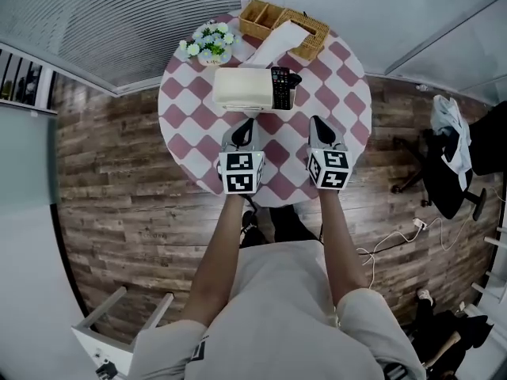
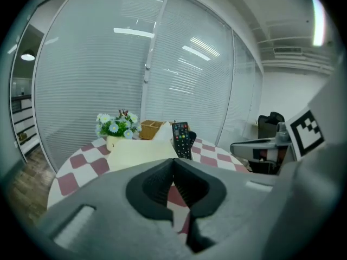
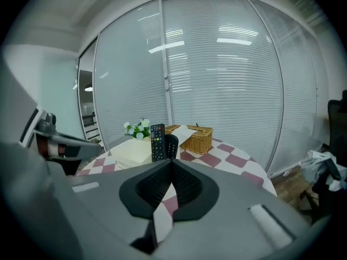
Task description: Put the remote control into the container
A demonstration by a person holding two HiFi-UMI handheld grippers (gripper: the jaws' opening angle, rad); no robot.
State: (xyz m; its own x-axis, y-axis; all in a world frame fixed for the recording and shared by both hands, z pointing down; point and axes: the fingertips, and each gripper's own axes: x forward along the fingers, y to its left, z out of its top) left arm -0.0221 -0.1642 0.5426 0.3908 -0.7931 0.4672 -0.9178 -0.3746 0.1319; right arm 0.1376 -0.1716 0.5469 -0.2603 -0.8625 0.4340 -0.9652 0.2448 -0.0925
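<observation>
- Wood-plank floor and glass walls with lowered blinds; at the middle, a round counter (image 1: 187, 125) under a pink-and-white check cloth.
- Over the counter's near part, left hand-held gripper (image 1: 246, 123): jaws pressed together, nothing between them, marker cube turned toward the person.
- Just beside it and level with it, right hand-held gripper (image 1: 317, 120): likewise closed and empty, pointed at the counter's far side.
- Close ahead of both, apart from them, cream container (image 1: 242, 89), oblong and pale.
- At the container's right end and touching it, remote control (image 1: 280, 87): black, coloured buttons, standing upright. Lower end hidden behind the jaws in both gripper views, so cannot tell whether within the wall or only against it.
- Right behind the remote control, a second dark object (image 1: 293, 78), too small to identify.
- Farther back: pot of white and blue flowers (image 1: 208, 42) at the far left, wicker tissue box (image 1: 307, 32) with a white sheet (image 1: 273, 46) drooping toward the container, open wooden tray (image 1: 261, 16) beside it.
- Off the counter, at the right: dark office chair (image 1: 444, 176) with a pale cloth (image 1: 450, 125) draped over it.
</observation>
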